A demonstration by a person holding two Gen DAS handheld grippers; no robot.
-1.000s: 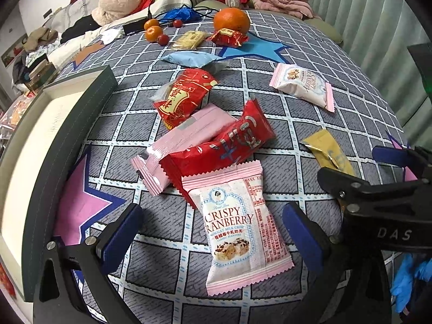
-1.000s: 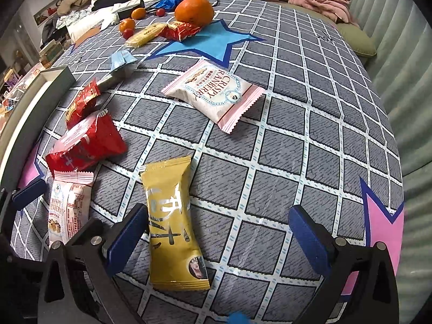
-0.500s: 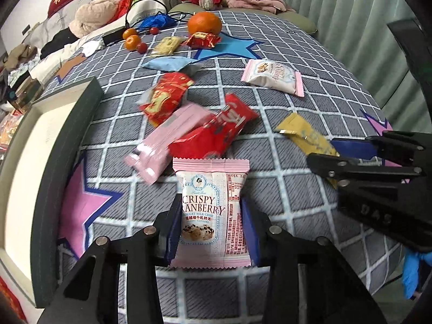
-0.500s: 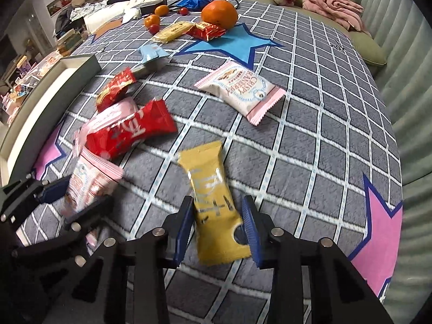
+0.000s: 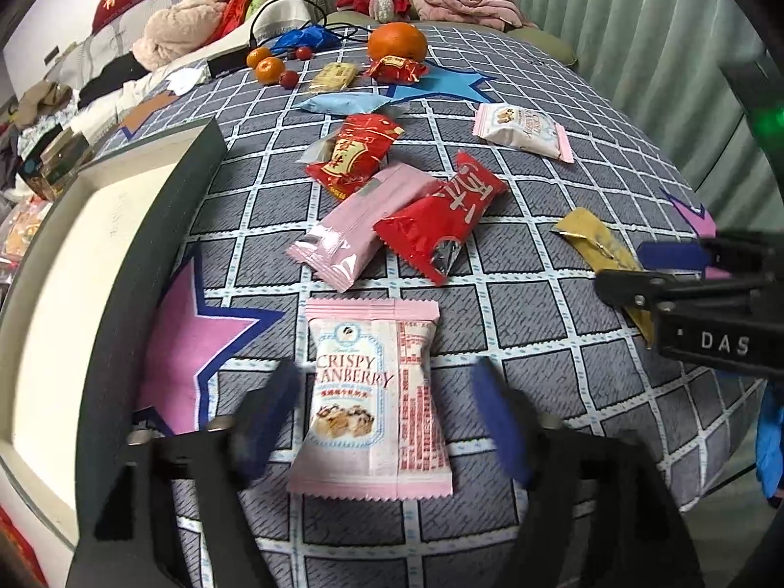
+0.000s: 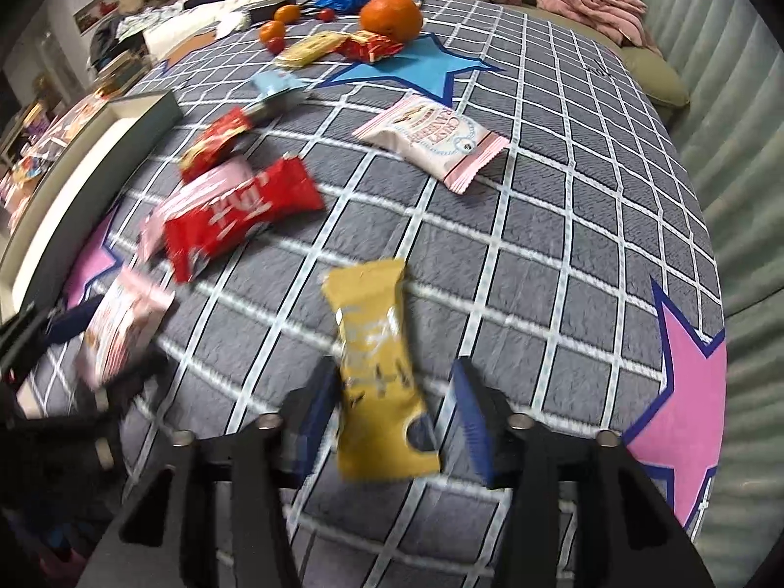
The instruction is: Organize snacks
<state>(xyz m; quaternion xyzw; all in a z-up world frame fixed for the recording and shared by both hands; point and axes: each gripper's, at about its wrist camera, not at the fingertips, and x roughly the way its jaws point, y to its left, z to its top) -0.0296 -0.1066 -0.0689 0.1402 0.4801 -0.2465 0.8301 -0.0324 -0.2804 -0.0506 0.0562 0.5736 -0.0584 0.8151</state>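
A pink-and-white Crispy Cranberry packet lies flat on the grey checked cloth between the fingers of my left gripper. The jaws are opening and the pads stand off its edges. In the right wrist view a yellow snack bar lies between the fingers of my right gripper, whose jaws are also opening, with a gap on both sides. The left wrist view shows the right gripper from the side over the yellow bar.
A white tray with a dark rim runs along the left. Beyond the grippers lie a red packet, a long pink packet, another red one, a second cranberry packet, a blue packet and an orange.
Both grippers went from wide open to narrowed around their packets, then widened again. The cranberry packet now lies squarer to the left gripper, and the yellow bar sits more centred in the right one.
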